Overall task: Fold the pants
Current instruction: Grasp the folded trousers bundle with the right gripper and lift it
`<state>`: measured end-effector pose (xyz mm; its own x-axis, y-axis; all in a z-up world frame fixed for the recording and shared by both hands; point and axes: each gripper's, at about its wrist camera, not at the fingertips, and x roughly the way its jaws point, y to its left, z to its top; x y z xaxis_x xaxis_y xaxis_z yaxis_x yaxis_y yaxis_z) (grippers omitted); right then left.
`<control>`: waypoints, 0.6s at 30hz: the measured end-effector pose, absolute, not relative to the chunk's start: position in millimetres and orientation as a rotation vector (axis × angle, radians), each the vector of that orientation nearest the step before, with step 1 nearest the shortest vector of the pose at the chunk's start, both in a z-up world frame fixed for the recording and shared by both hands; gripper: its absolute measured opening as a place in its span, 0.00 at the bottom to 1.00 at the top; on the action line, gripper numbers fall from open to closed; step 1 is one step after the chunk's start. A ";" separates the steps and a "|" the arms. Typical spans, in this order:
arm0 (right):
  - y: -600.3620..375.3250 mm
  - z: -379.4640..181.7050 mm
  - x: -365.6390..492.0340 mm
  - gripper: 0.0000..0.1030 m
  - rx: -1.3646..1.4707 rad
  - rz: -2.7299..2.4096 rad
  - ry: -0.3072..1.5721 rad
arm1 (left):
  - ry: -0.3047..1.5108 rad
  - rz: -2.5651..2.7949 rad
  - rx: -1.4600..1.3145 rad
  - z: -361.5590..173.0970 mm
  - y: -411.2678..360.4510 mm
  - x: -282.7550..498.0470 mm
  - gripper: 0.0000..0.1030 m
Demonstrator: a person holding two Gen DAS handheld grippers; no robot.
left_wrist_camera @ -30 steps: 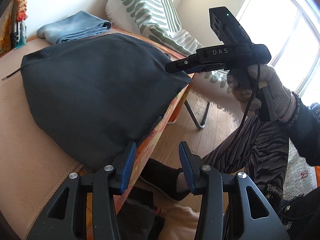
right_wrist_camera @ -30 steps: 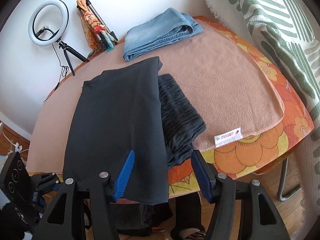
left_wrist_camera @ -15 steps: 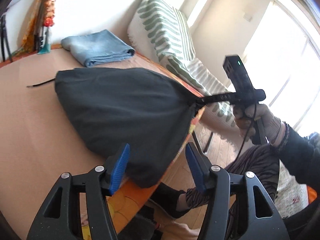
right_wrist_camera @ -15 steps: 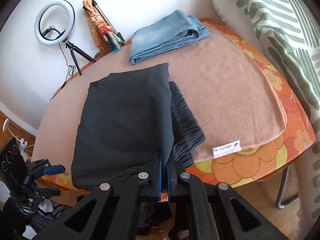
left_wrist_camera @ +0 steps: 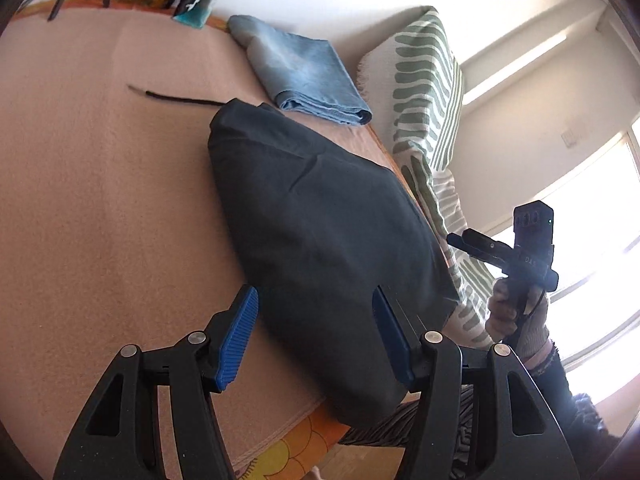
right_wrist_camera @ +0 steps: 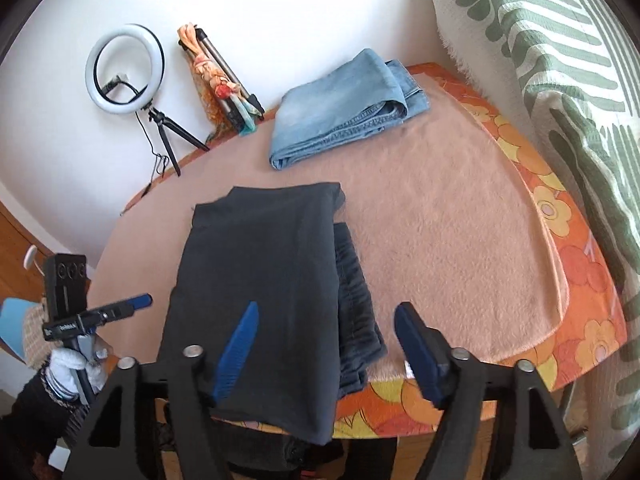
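Left wrist view: the left gripper (left_wrist_camera: 314, 336) now stands with its blue-padded jaws about half apart and empty, wider than a second ago, hovering over the near end of the dark grey, soft-fabric pants (left_wrist_camera: 320, 232). Half a second ago the right gripper (left_wrist_camera: 466, 239) pinched the fabric's edge; now it sits clear of the cloth beyond the table's near-right edge, in a gloved hand (left_wrist_camera: 516, 312). That release suggests one fold is finished and the pants are being left to settle.

Right wrist view: the right gripper (right_wrist_camera: 326, 344) has its jaws opening from a full pinch, nothing between them, poised over the pants (right_wrist_camera: 260, 280), which lie doubled lengthwise by the table's near edge, their lower end hanging over it. The gathered waistband (right_wrist_camera: 354, 304) peeks out along the right side, so a crosswise fold likely remains.

The pink fleece blanket (right_wrist_camera: 440, 220) covers an orange flower-print tablecloth (right_wrist_camera: 580, 280). Folded light-blue denim jeans (right_wrist_camera: 344, 108) rest at the far edge. A white ring light on a tripod (right_wrist_camera: 124, 68) stands against the wall; a green-striped throw (right_wrist_camera: 560, 60) drapes at right.
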<state>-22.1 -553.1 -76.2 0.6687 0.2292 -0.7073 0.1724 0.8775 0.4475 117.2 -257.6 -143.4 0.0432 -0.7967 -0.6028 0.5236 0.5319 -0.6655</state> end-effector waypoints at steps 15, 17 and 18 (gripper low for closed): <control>-584.4 -146.0 33.9 0.79 0.731 0.266 0.973 | 1.222 -1.027 -0.374 -166.1 -275.0 133.8 0.57; -589.5 -151.4 30.5 0.79 0.796 0.319 0.959 | 1.225 -1.029 -0.372 -167.1 -277.2 134.6 0.57; -591.5 -155.1 28.6 0.79 0.832 0.349 0.955 | 1.225 -1.032 -0.377 -167.5 -276.5 134.5 0.57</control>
<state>28.6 -591.5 -155.1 0.5531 0.6001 -0.5780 0.0869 0.6484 0.7563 134.5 -276.5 -167.5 -0.0178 -0.8085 -0.5882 0.4422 0.5213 -0.7299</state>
